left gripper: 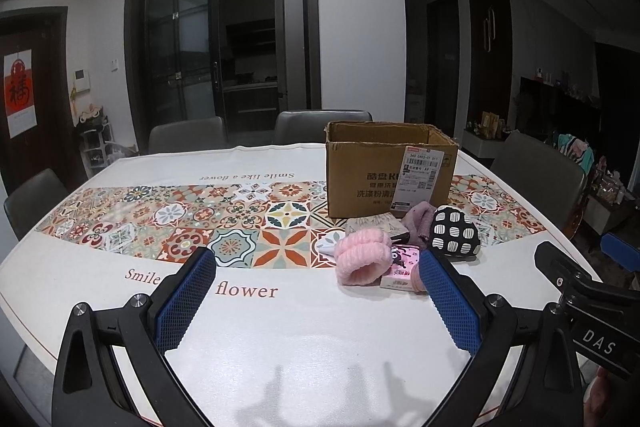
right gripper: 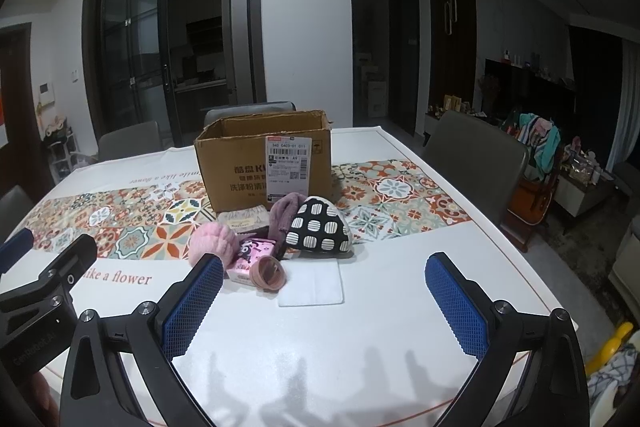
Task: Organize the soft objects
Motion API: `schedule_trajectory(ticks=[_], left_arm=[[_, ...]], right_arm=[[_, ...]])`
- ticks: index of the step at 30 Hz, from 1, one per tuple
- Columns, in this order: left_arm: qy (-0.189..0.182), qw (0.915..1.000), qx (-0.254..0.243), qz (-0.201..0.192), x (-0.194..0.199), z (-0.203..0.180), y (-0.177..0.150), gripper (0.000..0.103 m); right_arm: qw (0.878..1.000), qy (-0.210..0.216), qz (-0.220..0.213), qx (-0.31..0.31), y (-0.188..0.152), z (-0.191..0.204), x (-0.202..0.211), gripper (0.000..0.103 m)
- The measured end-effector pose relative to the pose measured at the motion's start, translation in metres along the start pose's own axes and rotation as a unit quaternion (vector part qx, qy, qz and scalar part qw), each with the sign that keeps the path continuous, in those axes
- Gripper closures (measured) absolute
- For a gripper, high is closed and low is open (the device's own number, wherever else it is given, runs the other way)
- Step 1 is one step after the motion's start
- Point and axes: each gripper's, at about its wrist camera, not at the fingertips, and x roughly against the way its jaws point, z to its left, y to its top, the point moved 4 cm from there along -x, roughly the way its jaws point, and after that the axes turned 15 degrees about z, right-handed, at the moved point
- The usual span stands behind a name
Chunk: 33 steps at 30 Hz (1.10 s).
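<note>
An open cardboard box (left gripper: 384,167) (right gripper: 260,163) stands on the table. In front of it lies a pile of soft things: a fluffy pink piece (left gripper: 362,255) (right gripper: 212,241), a black-and-white patterned pouch (left gripper: 454,229) (right gripper: 320,229), a mauve knit piece (left gripper: 418,221) (right gripper: 282,213), a pink packet (left gripper: 400,269) (right gripper: 250,259), a pink band (right gripper: 267,273), a beige packet (right gripper: 242,219) and a flat white cloth (right gripper: 312,285). My left gripper (left gripper: 316,297) is open and empty, low over the table, short of the pile. My right gripper (right gripper: 324,303) is open and empty, near the white cloth.
The table (left gripper: 280,339) has a white cloth with a band of patterned tiles (left gripper: 200,219). Grey chairs (left gripper: 188,135) (right gripper: 476,151) stand around it. My right gripper's body (left gripper: 592,307) shows at the left view's right edge, the left's (right gripper: 40,291) at the right view's left edge.
</note>
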Motion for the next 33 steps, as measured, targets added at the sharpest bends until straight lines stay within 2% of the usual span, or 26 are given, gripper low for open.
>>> schedule_trajectory(ticks=[33], left_arm=[[0.003, 1.0, 0.0, 0.001, -0.0018, 0.0027, -0.0011, 0.0]], right_arm=[[1.0, -0.006, -0.004, -0.007, 0.0015, -0.0037, 0.0004, 0.0]])
